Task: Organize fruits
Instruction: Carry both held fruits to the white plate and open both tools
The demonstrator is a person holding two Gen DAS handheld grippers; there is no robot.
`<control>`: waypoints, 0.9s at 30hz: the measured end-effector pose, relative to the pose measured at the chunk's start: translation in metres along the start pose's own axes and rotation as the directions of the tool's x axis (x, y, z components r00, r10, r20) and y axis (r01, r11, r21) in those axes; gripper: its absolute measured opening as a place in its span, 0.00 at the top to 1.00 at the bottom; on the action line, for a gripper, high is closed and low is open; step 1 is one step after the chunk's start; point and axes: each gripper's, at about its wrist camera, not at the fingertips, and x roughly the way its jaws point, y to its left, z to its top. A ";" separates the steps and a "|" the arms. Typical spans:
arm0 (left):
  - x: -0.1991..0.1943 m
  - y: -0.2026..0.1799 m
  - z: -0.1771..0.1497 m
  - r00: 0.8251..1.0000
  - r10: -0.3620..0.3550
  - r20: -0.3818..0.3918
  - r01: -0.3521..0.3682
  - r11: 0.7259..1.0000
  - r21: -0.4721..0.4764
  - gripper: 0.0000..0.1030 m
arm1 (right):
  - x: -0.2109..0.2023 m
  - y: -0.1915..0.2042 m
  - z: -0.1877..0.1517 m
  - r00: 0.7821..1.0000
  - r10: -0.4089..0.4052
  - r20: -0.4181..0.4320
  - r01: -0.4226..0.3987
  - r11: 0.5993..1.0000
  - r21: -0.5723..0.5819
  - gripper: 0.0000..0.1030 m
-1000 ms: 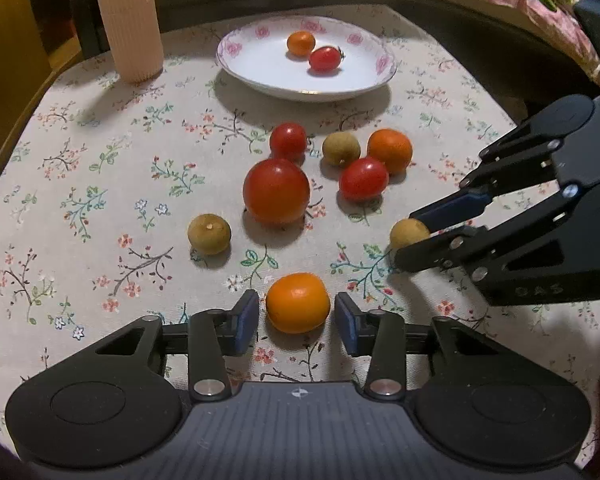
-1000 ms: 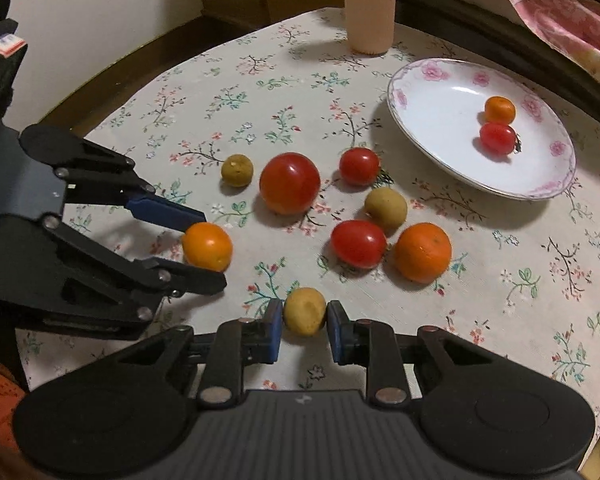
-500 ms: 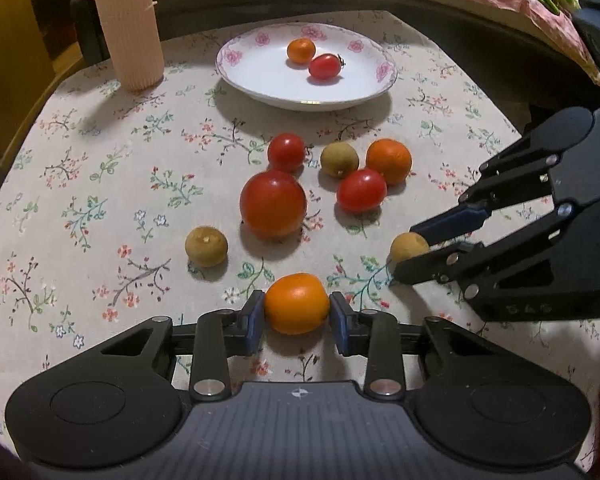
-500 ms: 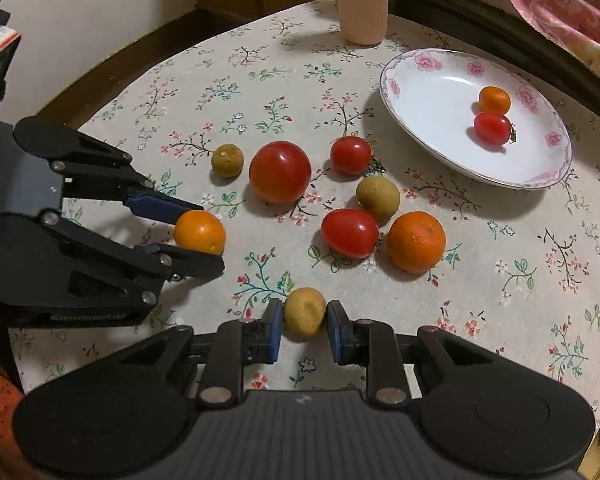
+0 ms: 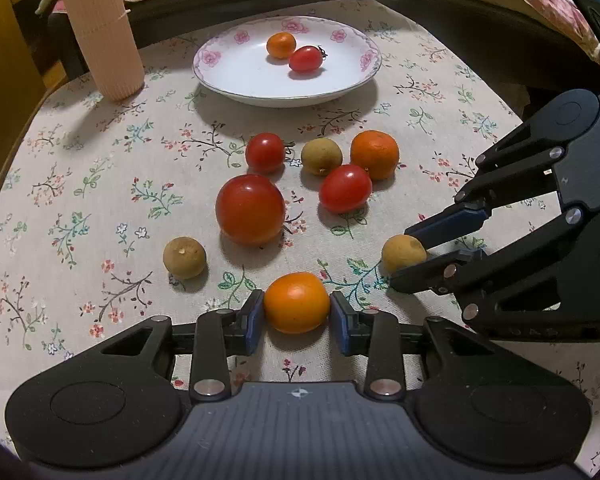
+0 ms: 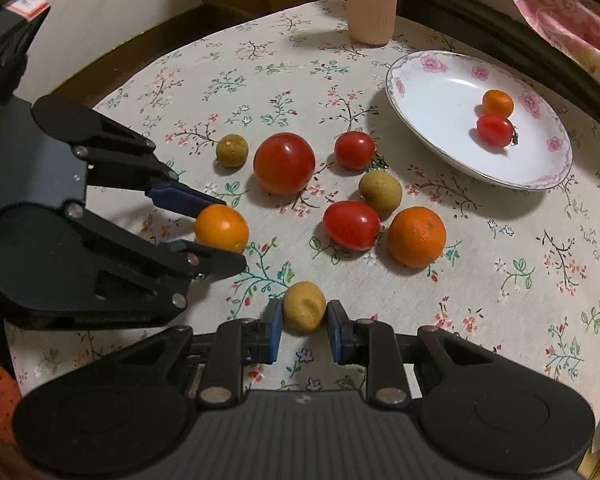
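Observation:
My left gripper (image 5: 296,316) is shut on a small orange fruit (image 5: 296,302) that rests on the floral tablecloth; the pads press on both its sides. My right gripper (image 6: 303,320) is shut on a tan longan (image 6: 303,312), also low over the cloth. Each gripper shows in the other's view: the right gripper (image 5: 402,256) at the right, the left gripper (image 6: 230,232) at the left. Farther off lie a large tomato (image 5: 250,208), two small tomatoes, a bigger orange (image 5: 374,154) and two more longans. The white flowered plate (image 5: 208,56) holds a small orange and a cherry tomato.
A tall pink ribbed cup (image 5: 100,28) stands at the far left of the table, beside the plate. The table's dark rounded edge runs behind the plate, with pink patterned fabric beyond it. Bare cloth lies to the left of the fruit.
The left gripper's pads closed in from either side until they touched the small orange. The right gripper kept its hold on the longan and stayed where it was.

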 end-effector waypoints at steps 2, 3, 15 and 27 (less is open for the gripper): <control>0.000 0.001 0.001 1.000 -0.002 -0.003 0.002 1.000 -0.004 0.59 | 0.000 -0.001 0.000 1.000 0.004 0.000 -0.004 1.000 0.003 0.70; 0.000 0.000 0.001 1.000 -0.003 -0.003 0.003 1.000 -0.006 0.59 | 0.000 -0.001 0.000 1.000 0.005 0.000 -0.005 1.000 0.006 0.70; -0.010 0.003 0.048 0.996 -0.017 0.091 0.022 0.998 -0.058 0.59 | -0.026 -0.033 0.016 0.995 -0.043 0.095 0.031 0.992 0.123 0.71; 0.014 0.011 0.110 0.986 0.042 0.163 -0.025 0.994 -0.104 0.60 | -0.017 -0.077 0.049 0.974 -0.181 0.135 0.146 0.962 0.232 0.71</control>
